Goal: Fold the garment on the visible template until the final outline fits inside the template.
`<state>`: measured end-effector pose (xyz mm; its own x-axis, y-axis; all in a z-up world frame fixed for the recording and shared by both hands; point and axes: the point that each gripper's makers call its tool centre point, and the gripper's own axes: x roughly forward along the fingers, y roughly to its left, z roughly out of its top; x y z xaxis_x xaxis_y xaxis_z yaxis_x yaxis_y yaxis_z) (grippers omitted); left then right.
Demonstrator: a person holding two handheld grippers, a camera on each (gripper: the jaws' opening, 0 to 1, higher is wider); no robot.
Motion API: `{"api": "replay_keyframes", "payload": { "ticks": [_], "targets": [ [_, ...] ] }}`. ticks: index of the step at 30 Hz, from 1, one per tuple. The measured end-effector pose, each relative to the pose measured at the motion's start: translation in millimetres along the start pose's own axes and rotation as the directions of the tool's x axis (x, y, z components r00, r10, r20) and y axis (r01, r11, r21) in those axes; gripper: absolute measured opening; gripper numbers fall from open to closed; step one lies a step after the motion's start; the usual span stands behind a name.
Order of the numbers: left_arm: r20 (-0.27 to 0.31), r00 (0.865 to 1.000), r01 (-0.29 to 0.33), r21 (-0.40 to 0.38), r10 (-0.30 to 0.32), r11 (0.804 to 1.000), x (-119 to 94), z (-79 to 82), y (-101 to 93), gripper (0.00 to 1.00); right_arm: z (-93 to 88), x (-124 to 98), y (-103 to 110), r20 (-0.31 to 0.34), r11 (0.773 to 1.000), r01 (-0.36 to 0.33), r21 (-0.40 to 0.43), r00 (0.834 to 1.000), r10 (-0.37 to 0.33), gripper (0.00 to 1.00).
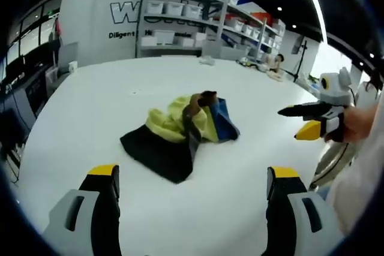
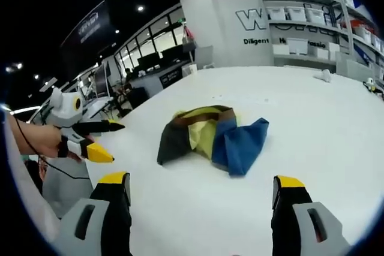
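Observation:
A crumpled garment (image 1: 180,133) in black, pale yellow, blue and brown lies bunched on the white table (image 1: 120,88). In the right gripper view the same garment (image 2: 210,136) shows its blue part nearest and its black part to the left. My left gripper (image 1: 192,175) is open and empty, its yellow-tipped jaws wide apart short of the garment. My right gripper (image 2: 201,184) is open and empty too, a little back from the cloth. The right gripper (image 1: 306,121) enters the left gripper view at the right, held by a hand. The left gripper (image 2: 99,142) appears at the left of the right gripper view.
Shelving (image 1: 198,22) with white bins stands beyond the table's far edge. Small objects (image 1: 264,67) lie at the far right of the table, and a small white item (image 2: 323,76) lies far off. Desks and screens (image 2: 150,70) stand past the table's left side.

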<state>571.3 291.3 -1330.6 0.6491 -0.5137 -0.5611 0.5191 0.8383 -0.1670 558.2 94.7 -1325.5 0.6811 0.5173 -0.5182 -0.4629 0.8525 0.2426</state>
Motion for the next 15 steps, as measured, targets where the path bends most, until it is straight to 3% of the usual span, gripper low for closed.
{"api": "replay_keyframes", "payload": {
  "ticks": [4,7,11,15],
  "targets": [
    [0.004,0.999,0.054,0.031,-0.054,0.998,4,-2.8,-5.8,0.99,-3.0,-5,0,-0.004,0.999,0.05,0.019,0.999,-0.05,0.98],
    [0.021,0.998,0.06,0.062,-0.061,0.996,3,-1.4,-7.0,0.99,-2.2,-13,2,0.007,0.996,0.086,0.008,0.996,-0.086,0.98],
    [0.013,0.997,0.077,-0.028,-0.076,0.997,8,-11.6,-6.4,0.99,-4.4,-24,5,0.0,0.995,0.102,0.018,0.995,-0.102,0.98],
    [0.023,0.995,0.094,0.025,-0.095,0.995,9,-10.5,-11.3,0.99,-0.8,-31,8,0.035,0.993,0.117,-0.004,0.993,-0.117,0.98]
  ]
}}
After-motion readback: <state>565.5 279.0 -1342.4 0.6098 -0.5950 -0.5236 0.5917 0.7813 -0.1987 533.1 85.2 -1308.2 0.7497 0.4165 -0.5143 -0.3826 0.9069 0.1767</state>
